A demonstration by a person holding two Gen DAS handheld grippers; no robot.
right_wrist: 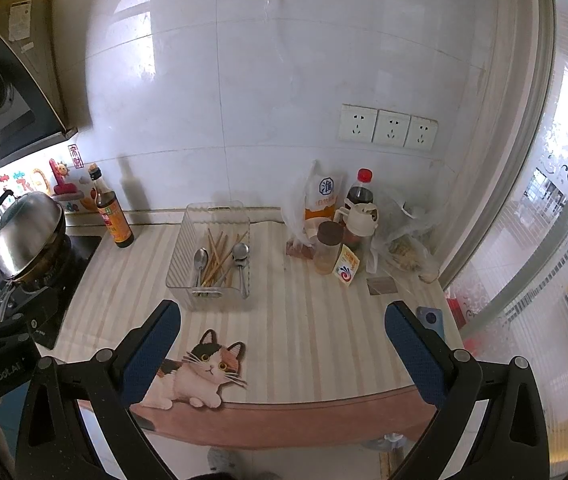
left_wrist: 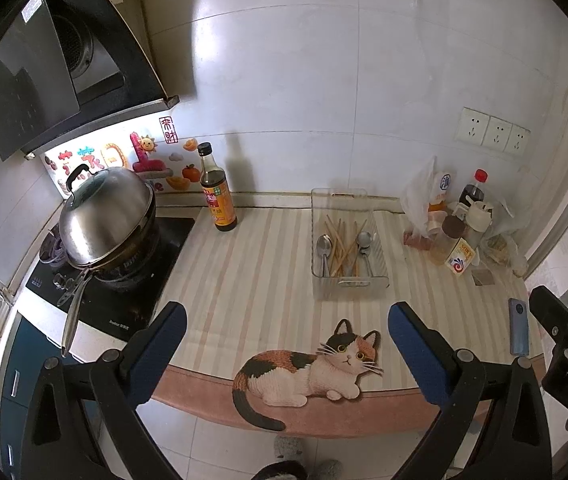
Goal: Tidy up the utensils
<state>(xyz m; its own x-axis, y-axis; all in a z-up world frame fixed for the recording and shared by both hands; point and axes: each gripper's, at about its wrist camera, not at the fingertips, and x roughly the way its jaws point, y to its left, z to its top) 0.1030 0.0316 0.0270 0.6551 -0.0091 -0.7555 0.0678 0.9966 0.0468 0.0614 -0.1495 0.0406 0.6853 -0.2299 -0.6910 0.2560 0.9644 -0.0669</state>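
Left wrist view: the left gripper (left_wrist: 286, 318) hangs at the near rim of the table (left_wrist: 251, 264), its blue-padded fingers (left_wrist: 163, 344) spread wide with nothing between them. Under the gap lies the cat-shaped mat (left_wrist: 308, 372), draped over the table's rounded front edge. To the right, close to the same edge, a blue phone (left_wrist: 519, 332) lies flat, and beside it part of the right gripper's dark body shows.

In the right wrist view the right gripper (right_wrist: 281, 316) is likewise parted and empty, poised over the front edge with the cat mat (right_wrist: 199, 376) near its left finger.

Past the mat a bare band of striped cloth runs to the clear plastic bin (left_wrist: 346, 240) — open room on both its sides. Inside the bin lie wooden chopsticks (left_wrist: 342, 246) in a loose crossed heap, a spoon (left_wrist: 324, 250) against the left wall and another spoon (left_wrist: 364, 244) toward the right.

Further back-left stands a dark sauce bottle (left_wrist: 215, 192) near the wall, just beside the stove's edge, where a lidded steel wok (left_wrist: 107, 220) sits. At the back-right corner bottles and plastic bags (left_wrist: 456, 220) crowd together — well apart from the bin.
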